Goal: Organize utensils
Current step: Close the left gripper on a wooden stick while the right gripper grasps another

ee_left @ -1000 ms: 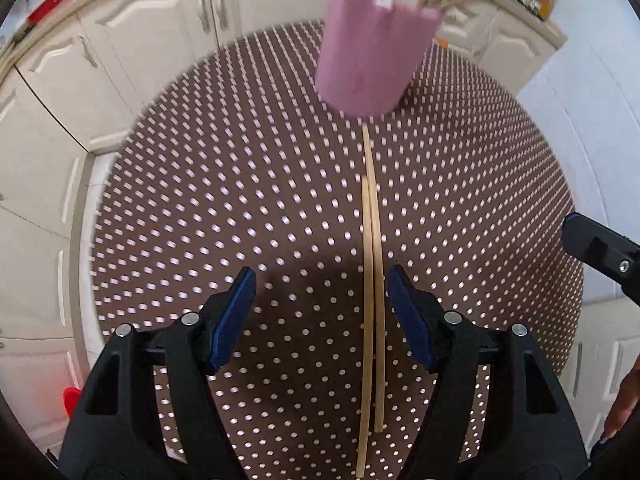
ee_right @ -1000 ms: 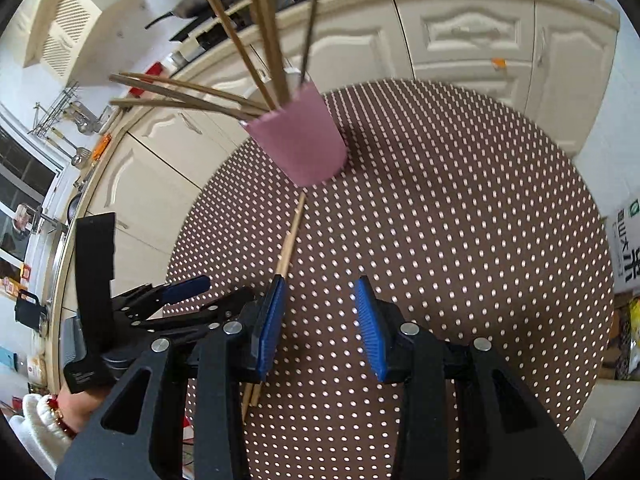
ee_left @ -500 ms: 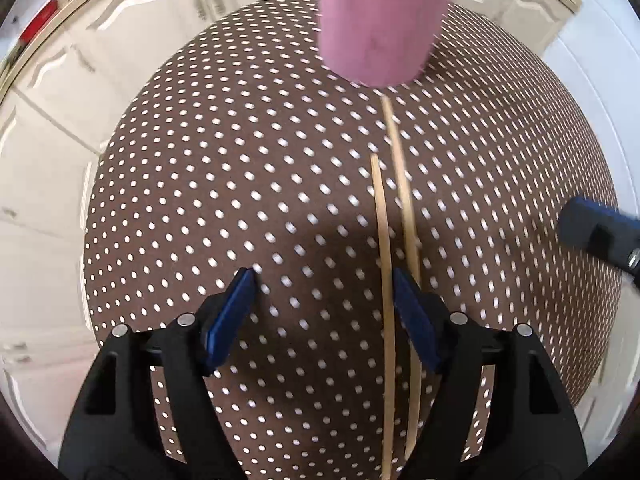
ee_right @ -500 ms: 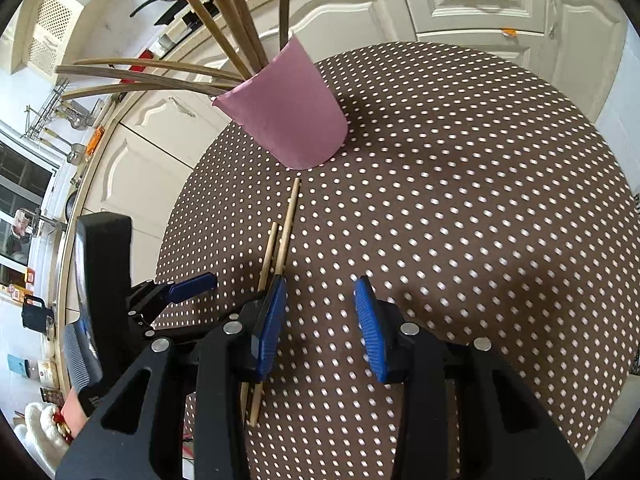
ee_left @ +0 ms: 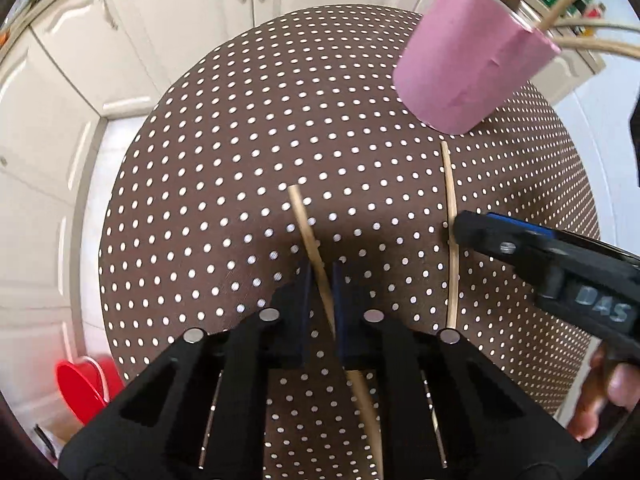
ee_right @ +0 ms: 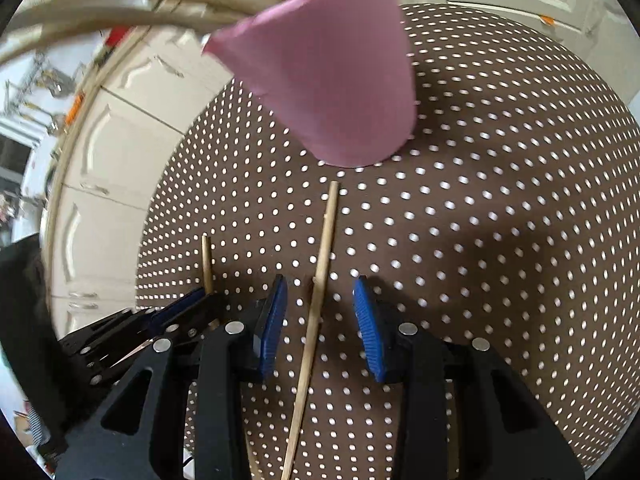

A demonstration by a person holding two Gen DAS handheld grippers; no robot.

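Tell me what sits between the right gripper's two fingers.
In the right wrist view, one chopstick lies on the dotted tablecloth between the open right gripper, touching neither finger.

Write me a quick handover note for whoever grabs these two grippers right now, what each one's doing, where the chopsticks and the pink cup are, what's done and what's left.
Left gripper: shut on one chopstick, its tip pointing toward the cup.
Right gripper: open, straddling the second chopstick, which lies flat on the dotted tablecloth.
Pink cup: standing on the table just beyond both, already holding several chopsticks.
Done: first chopstick gripped.
Left: close the right gripper on its chopstick, then drop both into the cup.
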